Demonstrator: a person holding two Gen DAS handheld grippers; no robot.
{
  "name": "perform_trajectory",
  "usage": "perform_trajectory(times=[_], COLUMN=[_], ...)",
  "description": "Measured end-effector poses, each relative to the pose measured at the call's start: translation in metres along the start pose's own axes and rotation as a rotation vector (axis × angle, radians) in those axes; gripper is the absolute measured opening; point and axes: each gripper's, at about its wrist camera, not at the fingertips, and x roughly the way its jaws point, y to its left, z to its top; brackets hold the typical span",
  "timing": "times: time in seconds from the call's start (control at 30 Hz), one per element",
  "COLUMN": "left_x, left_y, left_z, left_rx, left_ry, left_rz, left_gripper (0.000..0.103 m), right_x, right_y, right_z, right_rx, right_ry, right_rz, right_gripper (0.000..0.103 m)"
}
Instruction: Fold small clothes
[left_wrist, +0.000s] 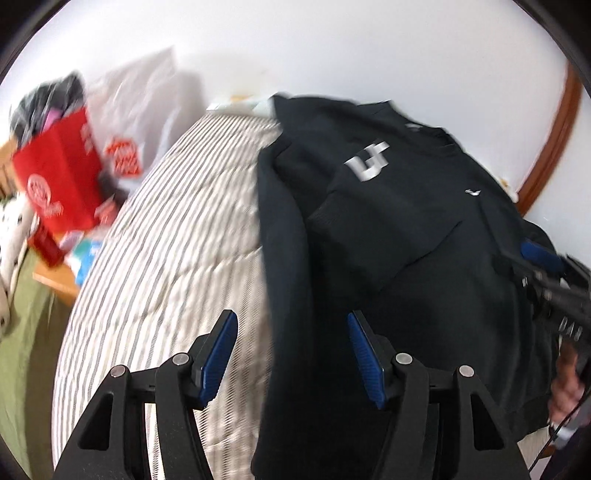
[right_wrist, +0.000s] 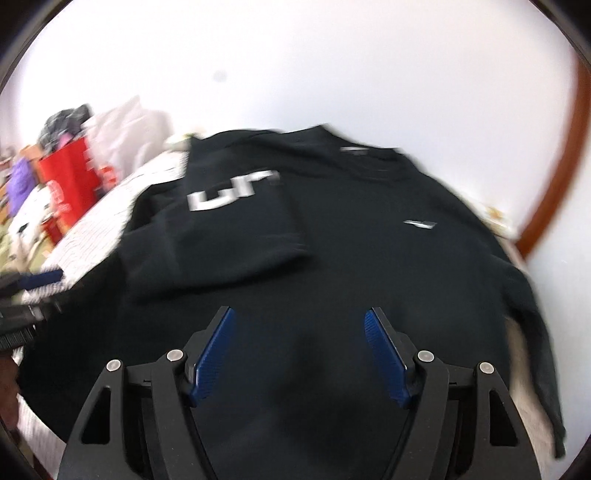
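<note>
A black sweatshirt (left_wrist: 424, 229) lies flat on a striped bedspread (left_wrist: 166, 240). Its left sleeve, with a white logo (left_wrist: 365, 162), is folded across the chest. My left gripper (left_wrist: 291, 325) is open and empty, above the sweatshirt's left edge. In the right wrist view the sweatshirt (right_wrist: 369, 258) fills the middle, and the folded sleeve (right_wrist: 221, 229) lies at upper left. My right gripper (right_wrist: 299, 321) is open and empty above the lower body of the sweatshirt. The right gripper also shows at the right edge of the left wrist view (left_wrist: 546, 266). The left gripper shows at the left edge of the right wrist view (right_wrist: 33, 284).
A red box (left_wrist: 62, 173) and a white plastic bag (left_wrist: 144, 110) stand to the left of the bed, among clutter. A white wall is behind. A brown wooden curve (left_wrist: 554, 140) runs at the far right. The right sleeve (right_wrist: 543, 350) hangs over the bed's right side.
</note>
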Motion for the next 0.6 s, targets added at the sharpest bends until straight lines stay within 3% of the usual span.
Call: perform_trajectory(times=[0.03,0.2,0.33,0.4,0.43,0.47,0.6], left_x=[0.003,0.01,0.013,0.013,0.013,0.013,0.012], left_y=[0.008,0.037,0.048,0.048,0.047,0.046,0.047], left_z=[-0.005,-0.015,-0.021,-0.023,-0.024,-0.025,-0.028], left_rx=[-0.014,-0.107,-0.132,-0.118,-0.107,-0.097,-0.081], left_ry=[0.01,0.004,-0.01,-0.025,-0.03,-0.037,-0.05], left_rz=[0.005,-0.024,-0.034,-0.021,-0.012,-0.004,0.014], left_gripper=[0.059,0.056,0.042,0.036,0.034,0.032,0.031], right_x=[0.011,0.045,0.078,0.095,0.102,0.101,0.074], right_y=[0.01,0.049,0.073,0.079,0.081,0.08,0.054], right_z=[0.007,0.025,0.031,0.031,0.032,0.033,0.045], right_rx=[-0.012,-0.072,-0.115,-0.136,-0.14,-0.137,-0.087], right_ry=[0.012,0.05,0.057,0.072,0.075,0.061,-0.017], right_rz=[0.046,0.115,0.149,0.132,0.122,0.114,0.178], right_gripper=[0.076,0.077,0.076,0.055,0.031,0.019,0.01])
